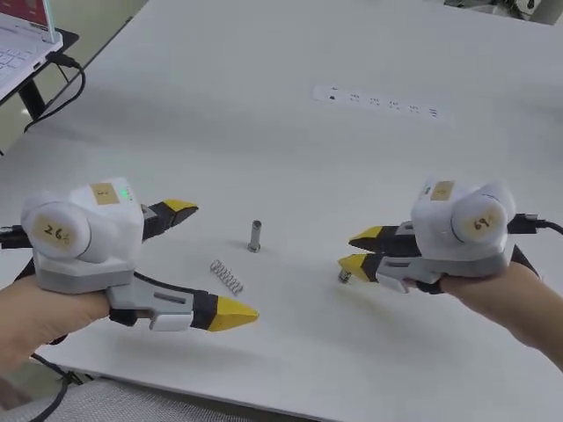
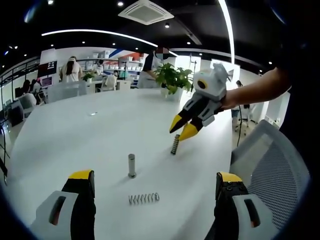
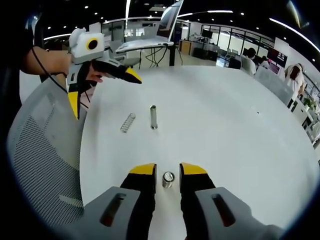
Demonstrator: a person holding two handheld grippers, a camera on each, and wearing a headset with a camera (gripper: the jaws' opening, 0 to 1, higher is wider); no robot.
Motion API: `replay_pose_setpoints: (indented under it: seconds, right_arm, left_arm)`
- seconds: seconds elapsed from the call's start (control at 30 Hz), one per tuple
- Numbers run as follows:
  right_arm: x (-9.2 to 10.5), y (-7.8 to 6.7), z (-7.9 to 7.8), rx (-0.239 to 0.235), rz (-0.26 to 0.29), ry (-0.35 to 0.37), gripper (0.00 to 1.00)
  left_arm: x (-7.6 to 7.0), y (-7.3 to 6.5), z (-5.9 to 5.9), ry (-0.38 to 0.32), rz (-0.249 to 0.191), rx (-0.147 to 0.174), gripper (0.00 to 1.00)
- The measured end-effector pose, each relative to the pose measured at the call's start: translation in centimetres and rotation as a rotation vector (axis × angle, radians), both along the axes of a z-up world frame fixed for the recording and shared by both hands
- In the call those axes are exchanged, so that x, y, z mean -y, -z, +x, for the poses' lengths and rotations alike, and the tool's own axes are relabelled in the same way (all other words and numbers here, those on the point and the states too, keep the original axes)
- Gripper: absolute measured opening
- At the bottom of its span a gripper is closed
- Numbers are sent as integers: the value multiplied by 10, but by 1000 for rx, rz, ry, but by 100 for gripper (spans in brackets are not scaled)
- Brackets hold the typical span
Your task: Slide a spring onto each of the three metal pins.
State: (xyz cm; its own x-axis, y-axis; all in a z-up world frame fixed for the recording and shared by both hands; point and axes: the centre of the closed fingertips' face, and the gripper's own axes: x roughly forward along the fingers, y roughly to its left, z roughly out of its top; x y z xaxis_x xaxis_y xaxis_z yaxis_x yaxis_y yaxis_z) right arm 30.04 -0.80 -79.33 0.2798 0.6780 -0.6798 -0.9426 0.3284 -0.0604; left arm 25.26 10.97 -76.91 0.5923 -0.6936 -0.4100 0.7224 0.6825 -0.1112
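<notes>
A bare metal pin stands upright in the middle of the white table. A loose spring lies flat just in front of it. My left gripper is wide open and empty, with its jaws either side of that spring and short of it. A second pin wearing a spring stands between the narrowly parted jaws of my right gripper, with a small gap showing on each side.
A recessed power strip lies at the far right of the table. A laptop with a black cable sits off the far left corner. A grey mesh chair stands at the table's near edge.
</notes>
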Motion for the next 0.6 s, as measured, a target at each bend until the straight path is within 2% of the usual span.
replay_pose_setpoints:
  seconds: [0.33, 0.6]
  right_arm:
    - [-1, -16, -2, 18, 50, 22, 22]
    - [6, -23, -9, 14, 77, 49, 26]
  left_arm:
    - [2, -5, -2, 3, -6, 5, 98]
    - [3, -6, -5, 12, -1, 6, 98]
